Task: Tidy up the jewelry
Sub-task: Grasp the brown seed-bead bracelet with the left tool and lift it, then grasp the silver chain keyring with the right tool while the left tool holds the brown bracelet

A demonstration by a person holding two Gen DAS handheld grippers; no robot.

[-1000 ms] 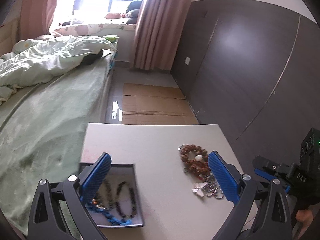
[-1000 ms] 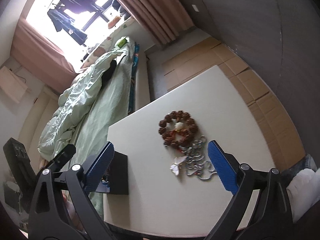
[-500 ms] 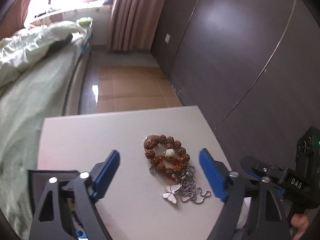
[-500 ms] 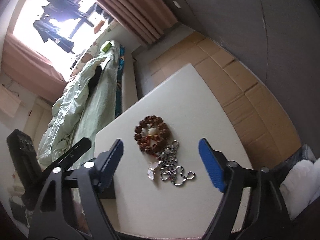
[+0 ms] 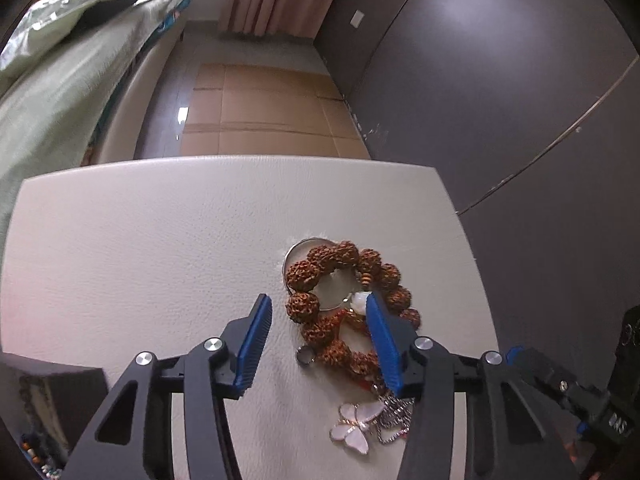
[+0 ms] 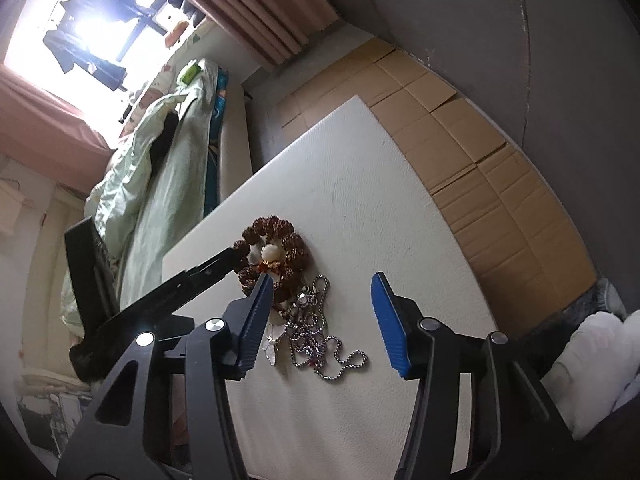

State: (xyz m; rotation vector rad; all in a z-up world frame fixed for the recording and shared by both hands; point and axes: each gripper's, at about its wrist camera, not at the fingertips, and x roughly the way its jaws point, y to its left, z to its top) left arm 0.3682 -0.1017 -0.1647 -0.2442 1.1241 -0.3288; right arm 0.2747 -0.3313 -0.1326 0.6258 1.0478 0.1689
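Both grippers have their jaws spread apart, holding nothing. The left gripper (image 5: 318,330) sits low over the brown bead bracelet (image 5: 348,304) on the white table (image 5: 160,240). The butterfly pendant (image 5: 356,426) and ball chain (image 6: 320,340) lie just beside it, under the right gripper (image 6: 322,314).

My left gripper (image 5: 318,344) and right gripper (image 6: 322,320) have blue ribbed pads on black frames. The bracelet (image 5: 344,304) on the cream, leather-grained table (image 5: 160,248) is rusty brown. Just beside the bracelet lie a white butterfly pendant (image 5: 354,428) and a silver chain (image 6: 320,340). Beyond the table, the bedding (image 6: 160,184) is pale green.
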